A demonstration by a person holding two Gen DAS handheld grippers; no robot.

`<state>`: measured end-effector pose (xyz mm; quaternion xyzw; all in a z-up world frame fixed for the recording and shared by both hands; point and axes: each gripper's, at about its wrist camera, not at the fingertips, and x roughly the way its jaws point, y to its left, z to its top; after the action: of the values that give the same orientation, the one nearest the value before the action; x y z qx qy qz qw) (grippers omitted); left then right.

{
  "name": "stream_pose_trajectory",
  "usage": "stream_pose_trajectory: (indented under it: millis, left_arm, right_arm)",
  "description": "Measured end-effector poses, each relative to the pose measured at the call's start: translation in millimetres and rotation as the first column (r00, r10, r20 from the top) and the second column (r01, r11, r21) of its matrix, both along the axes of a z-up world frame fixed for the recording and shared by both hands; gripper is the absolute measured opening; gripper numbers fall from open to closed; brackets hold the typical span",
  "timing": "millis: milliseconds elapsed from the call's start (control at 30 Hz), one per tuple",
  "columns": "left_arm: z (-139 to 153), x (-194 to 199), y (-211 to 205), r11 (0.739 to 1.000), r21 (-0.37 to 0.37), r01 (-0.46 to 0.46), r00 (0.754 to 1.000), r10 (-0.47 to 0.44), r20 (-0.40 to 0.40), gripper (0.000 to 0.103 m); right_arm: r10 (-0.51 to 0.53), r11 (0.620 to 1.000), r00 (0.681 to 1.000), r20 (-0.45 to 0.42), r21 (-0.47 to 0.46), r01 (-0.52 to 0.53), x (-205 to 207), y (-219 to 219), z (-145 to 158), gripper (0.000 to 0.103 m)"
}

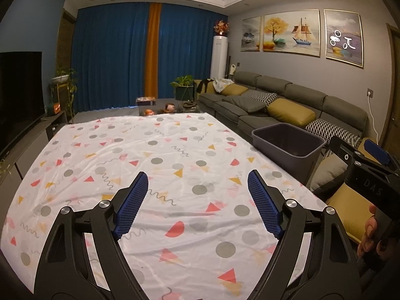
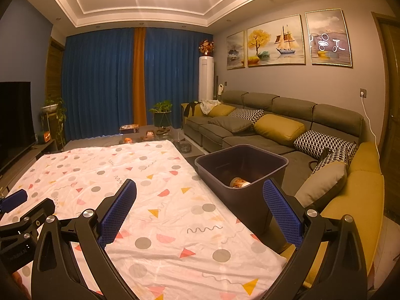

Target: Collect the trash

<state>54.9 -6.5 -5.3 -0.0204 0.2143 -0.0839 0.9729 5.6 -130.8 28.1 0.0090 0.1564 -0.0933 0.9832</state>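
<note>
Left wrist view: your left hand-held gripper (image 1: 197, 205) sits low over the near part of the desk (image 1: 155, 150), which is covered w/ a white cloth printed in grey dots, red and yellow triangles and squiggles. Jaws stand wide, nothing between the blue pads, only cloth shows in the gap. The dark bin (image 1: 287, 141) is far right of that gripper, at the desk's right edge, just beside the sofa (image 1: 262, 105). Inside of the bin looks dark from here; can't tell what's in it. At the right edge you see your right hand-held gripper (image 1: 372, 155) from the side w/ your fingers (image 1: 370, 230) round its handle; pale letters on its body read approx "DAS", partly cut off.

Right wrist view: your right hand-held gripper (image 2: 200, 212) is also spread wide and empty. The bin (image 2: 240, 167) is just beyond its right pad, near right, rim partly hidden by that pad. A piece of trash (image 2: 238, 182), pale and orange, rounded, lies at the bottom of the bin. At the near left, part of the left hand-held gripper (image 2: 15, 200) shows; small print on its body is too blurred to read.
</note>
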Motion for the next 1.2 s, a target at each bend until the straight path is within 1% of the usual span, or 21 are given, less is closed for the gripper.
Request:
stream_pose_trajectory:
  millis: [500, 733, 1000, 1067, 1200]
  left_arm:
    - [0.8, -0.8, -0.1, 1.000, -0.007, 0.002, 1.000, -0.002, -0.003, 0.080]
    - [0.8, -1.0, -0.7, 1.000, 0.005, -0.011, 1.000, 0.011, -0.006, 0.081]
    - [1.1, -2.3, 2.1, 0.999, 0.010, -0.040, 0.999, 0.040, -0.008, 0.085]
    - [2.0, -2.7, 3.0, 0.999, 0.012, -0.047, 0.999, 0.047, -0.005, 0.089]
    - [2.8, -3.1, 3.6, 0.998, 0.019, -0.064, 0.998, 0.064, -0.002, 0.089]
  right_arm:
    - [-0.002, 1.000, 1.000, 0.001, 0.006, 0.002, 0.1, -0.8, -0.2, 0.097]
    - [-0.002, 1.000, 1.000, 0.003, 0.006, 0.002, -0.3, -1.9, -0.3, 0.097]
    - [-0.005, 1.000, 1.000, 0.009, 0.013, 0.005, -2.0, -5.0, 1.0, 0.097]
    - [-0.003, 1.000, 1.000, 0.008, 0.012, 0.003, -2.0, -5.6, 1.0, 0.097]
    - [-0.003, 1.000, 1.000, 0.008, 0.012, 0.003, -2.0, -6.1, 0.8, 0.097]
